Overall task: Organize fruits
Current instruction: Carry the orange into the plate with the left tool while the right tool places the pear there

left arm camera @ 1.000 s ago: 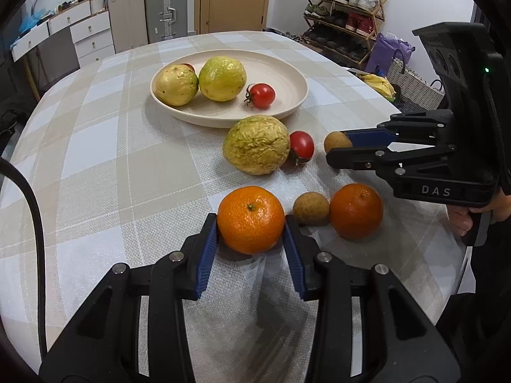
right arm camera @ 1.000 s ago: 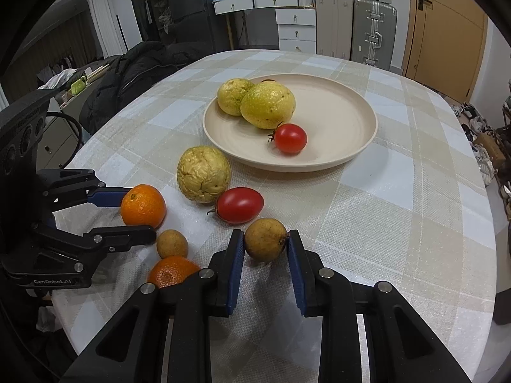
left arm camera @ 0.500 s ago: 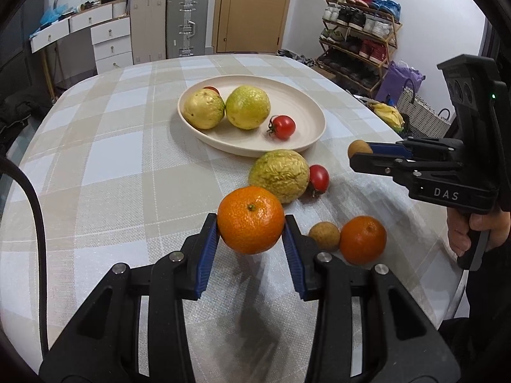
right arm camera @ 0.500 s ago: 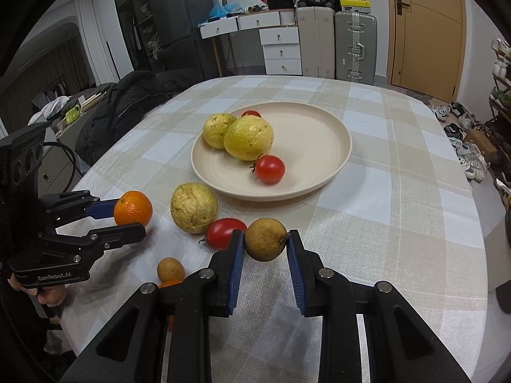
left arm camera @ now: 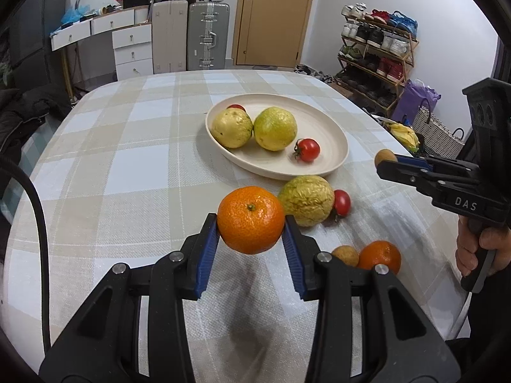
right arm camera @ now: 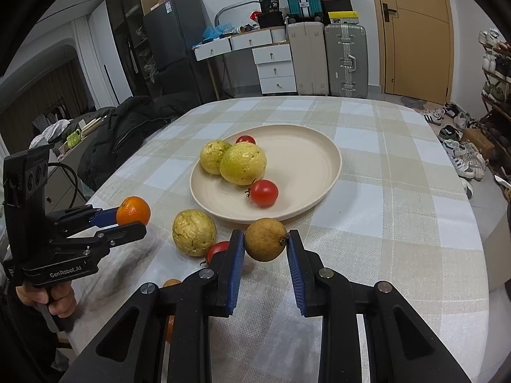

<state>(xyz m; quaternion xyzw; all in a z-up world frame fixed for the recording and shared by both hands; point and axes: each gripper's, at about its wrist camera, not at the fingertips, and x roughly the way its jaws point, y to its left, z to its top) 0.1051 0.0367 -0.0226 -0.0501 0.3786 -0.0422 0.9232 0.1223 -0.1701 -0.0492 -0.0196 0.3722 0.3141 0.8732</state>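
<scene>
Fruit is now airborne in both grippers. A second ago the orange [left arm camera: 250, 219] sat on the cloth between the blue pads of the left gripper [left arm camera: 251, 233], and the brown fruit [right arm camera: 265, 239] rested on the table in the right gripper [right arm camera: 265, 249]; both have since been lifted clear and carried toward the plate [left arm camera: 335, 156]. That likely means the pick is done and the drop into the plate is the step in hand.

The left fingers are clamped on the orange, which is glossy, pebbled and round, with a small green stem scar facing the camera. The right fingers pinch the brown fruit, dull, rough-skinned and slightly egg-shaped, with a dry nub at one side.

Just beyond, on the woven checked tablecloth [left arm camera: 127, 166], lie a second orange [left arm camera: 380, 255] touching a small tan fruit [left arm camera: 344, 253], then a wrinkled yellow fruit [left arm camera: 305, 199] with a smooth red tomato [left arm camera: 341, 202] against it.

Farther off, the shallow cream plate, matte and oval in this view, holds two bumpy yellow-green fruits [left arm camera: 276, 127] side by side, one tomato in front and another peeking behind.
</scene>
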